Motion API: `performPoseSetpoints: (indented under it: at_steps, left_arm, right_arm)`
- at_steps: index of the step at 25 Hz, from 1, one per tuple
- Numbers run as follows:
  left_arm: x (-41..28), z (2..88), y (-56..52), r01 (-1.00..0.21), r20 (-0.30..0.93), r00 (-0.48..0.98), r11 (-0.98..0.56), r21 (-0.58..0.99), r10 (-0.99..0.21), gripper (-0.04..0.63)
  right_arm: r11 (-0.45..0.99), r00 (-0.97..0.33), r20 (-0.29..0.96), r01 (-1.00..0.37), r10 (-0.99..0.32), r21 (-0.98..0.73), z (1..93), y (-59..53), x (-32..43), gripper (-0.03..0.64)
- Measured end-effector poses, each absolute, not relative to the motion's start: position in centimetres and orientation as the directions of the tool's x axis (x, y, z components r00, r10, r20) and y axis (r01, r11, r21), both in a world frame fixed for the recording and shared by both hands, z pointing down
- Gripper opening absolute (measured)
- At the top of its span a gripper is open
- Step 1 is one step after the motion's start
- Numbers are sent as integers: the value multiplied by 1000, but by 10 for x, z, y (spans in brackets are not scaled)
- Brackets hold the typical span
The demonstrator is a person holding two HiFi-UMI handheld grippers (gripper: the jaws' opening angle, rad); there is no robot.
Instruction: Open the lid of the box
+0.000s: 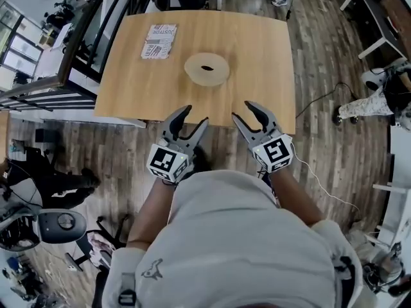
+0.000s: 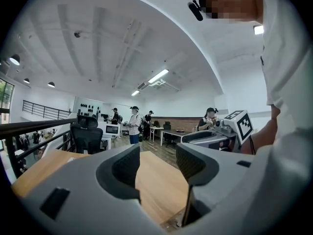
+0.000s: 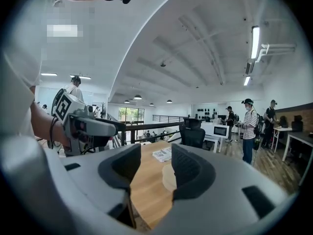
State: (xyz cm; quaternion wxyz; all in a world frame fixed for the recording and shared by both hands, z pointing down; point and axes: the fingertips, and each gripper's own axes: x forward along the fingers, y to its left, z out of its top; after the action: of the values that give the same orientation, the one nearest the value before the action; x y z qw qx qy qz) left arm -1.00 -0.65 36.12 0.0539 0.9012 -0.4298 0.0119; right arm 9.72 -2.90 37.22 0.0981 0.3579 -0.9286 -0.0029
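A round, flat beige box [image 1: 206, 69] with a dark oval mark on its lid sits in the middle of the wooden table [image 1: 128, 82]. The lid lies flat on it. My left gripper [image 1: 194, 116] hovers at the table's near edge, open, with nothing between its jaws. My right gripper [image 1: 243, 111] is beside it, also open and empty, its jaws aimed towards the box. The right gripper view looks along its open jaws [image 3: 150, 168] at part of the box [image 3: 167, 177]. In the left gripper view only bare tabletop shows past the open left gripper [image 2: 157, 163].
A printed packet [image 1: 158, 42] lies on the table left of and beyond the box. A metal railing [image 1: 61, 76] runs along the table's left side. Office chairs [image 1: 58, 226] stand on the wooden floor at the lower left, and a cable [image 1: 321, 178] trails at the right.
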Motion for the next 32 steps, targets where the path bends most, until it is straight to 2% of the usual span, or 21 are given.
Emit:
performPoseSetpoints:
  at_steps: [7,12,24,32]
  left_arm:
    - [-86,358,-58,-751,62,660,-654,91,-749,222]
    - [-120,367,-87,-723,73,691,-683,107,-719,222]
    - [-119,388,-149,-618,132,786,-772,149,-604,222]
    - [-101,403,-181,-582,190,809,-802,135,-556,222]
  right_arm:
    - [725,-698,213,-684,-683,83,372,-80,17,202]
    - [702,-668,246,-706,-703,89,381,-100,-12,202]
    - [654,-611,294,-753,-735,70,403,-161,-11,202]
    - [690,-628,364,-722,-688,60,428,-201,3,202]
